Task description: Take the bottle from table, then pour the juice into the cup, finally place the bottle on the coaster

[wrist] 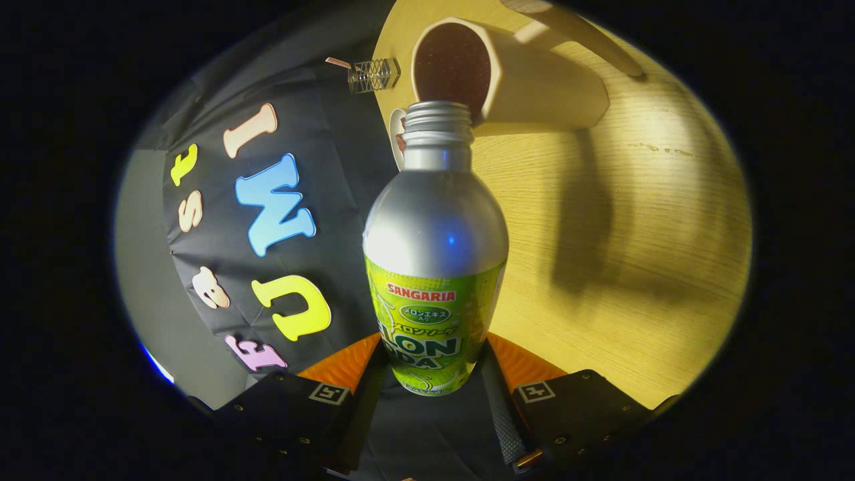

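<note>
Table (621, 267): pale wood grain, tilted steeply in the gripper view, lit warm yellow, with dark shadows falling across it beyond the bottle.
Wall (320, 133): black cloth, creased, meeting the table's edge just behind the bottle's neck.
Bottle (434, 254): silver metal with a green label round the lower body, clamped by its base between the fingers, pointing straight ahead along them; cap off, bare threaded mouth at the cup's rim, just touching or nearly so; cannot tell which.
Cup (534, 87): cream, many-sided outside, standing on the table just beyond the bottle's mouth; dark inside, opening turned toward the camera, the bottle's mouth overlapping the near rim. Liquid inside too dark to make out.
Gripper (434, 391): closed on the bottle, one finger pressing each side of the labelled base; square markers on the finger blocks to either side.
Coaster (397, 137): pale disc at the table's edge, mostly hidden behind the bottle's neck, beside the cup.
Small cage-like thing (374, 75): clear or wire, at the table's edge against the wall, apart from the cup; too small to identify.
</note>
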The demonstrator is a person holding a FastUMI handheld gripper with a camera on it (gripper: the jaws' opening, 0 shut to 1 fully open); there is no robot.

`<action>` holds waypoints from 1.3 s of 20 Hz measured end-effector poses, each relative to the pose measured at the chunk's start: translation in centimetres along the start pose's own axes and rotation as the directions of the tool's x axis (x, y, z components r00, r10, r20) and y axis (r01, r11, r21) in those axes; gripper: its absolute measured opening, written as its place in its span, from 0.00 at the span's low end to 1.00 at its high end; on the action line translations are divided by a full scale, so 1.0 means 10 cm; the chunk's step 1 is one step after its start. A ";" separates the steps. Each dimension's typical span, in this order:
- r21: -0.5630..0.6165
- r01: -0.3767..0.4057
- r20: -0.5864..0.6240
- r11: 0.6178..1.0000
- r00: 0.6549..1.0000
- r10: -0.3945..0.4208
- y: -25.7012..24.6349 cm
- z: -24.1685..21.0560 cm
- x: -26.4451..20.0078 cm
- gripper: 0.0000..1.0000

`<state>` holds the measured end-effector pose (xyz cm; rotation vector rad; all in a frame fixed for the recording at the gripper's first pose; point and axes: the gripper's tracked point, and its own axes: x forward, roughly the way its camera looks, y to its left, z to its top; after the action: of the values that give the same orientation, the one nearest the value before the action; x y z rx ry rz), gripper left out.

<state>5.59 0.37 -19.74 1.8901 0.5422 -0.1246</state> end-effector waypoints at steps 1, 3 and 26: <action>0.005 0.002 -0.002 1.000 1.000 -0.002 0.00 0.00 0.00 0.76; 0.015 0.001 -0.004 1.000 1.000 -0.001 0.02 0.00 -0.01 0.76; 0.127 -0.003 -0.052 0.992 0.999 0.010 0.25 -0.03 -0.09 0.76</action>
<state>5.77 -0.32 -17.17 2.0237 0.5754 -0.1071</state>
